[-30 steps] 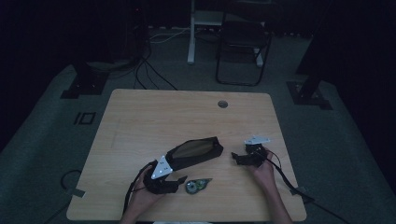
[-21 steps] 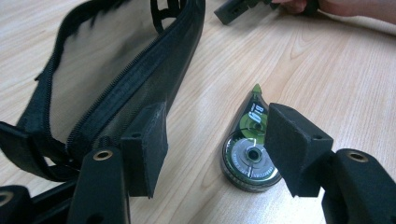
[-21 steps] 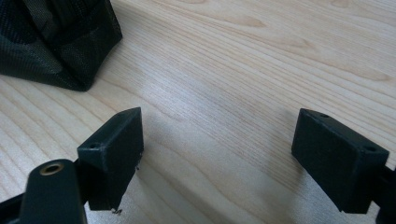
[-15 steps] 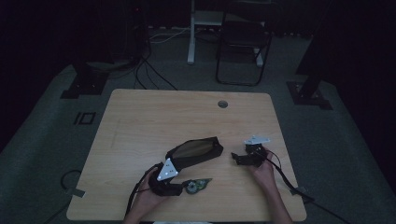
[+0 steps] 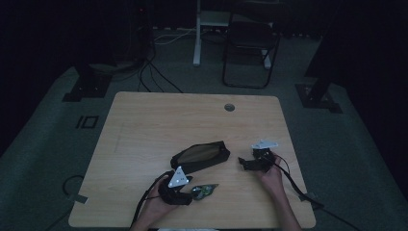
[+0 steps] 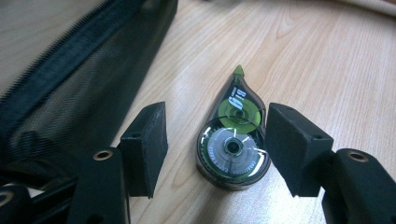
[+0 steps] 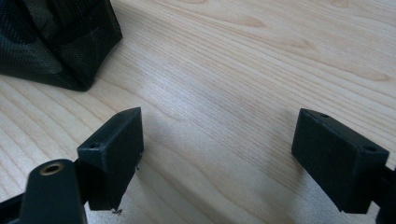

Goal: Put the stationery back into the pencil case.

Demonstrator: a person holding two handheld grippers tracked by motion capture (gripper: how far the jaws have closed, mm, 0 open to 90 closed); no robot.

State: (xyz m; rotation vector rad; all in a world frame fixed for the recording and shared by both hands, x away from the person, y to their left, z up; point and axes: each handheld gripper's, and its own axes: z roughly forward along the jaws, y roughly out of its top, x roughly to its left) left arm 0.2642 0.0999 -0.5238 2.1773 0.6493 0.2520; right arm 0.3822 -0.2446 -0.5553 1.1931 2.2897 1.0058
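though cropped, pouch point(image 6: 70, 70) flanks visible correction tape point(image 6: 233, 140).

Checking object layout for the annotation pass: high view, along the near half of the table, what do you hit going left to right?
left gripper → correction tape dispenser → right gripper. The black mesh pouch lies farther back, spanning above the first two, so I leave it out of the order.

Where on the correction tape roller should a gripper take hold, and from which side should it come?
Grip the correction tape roller across its round, wide end, coming from above: it lies flat on the table, and the left gripper already straddles that end with open jaws.
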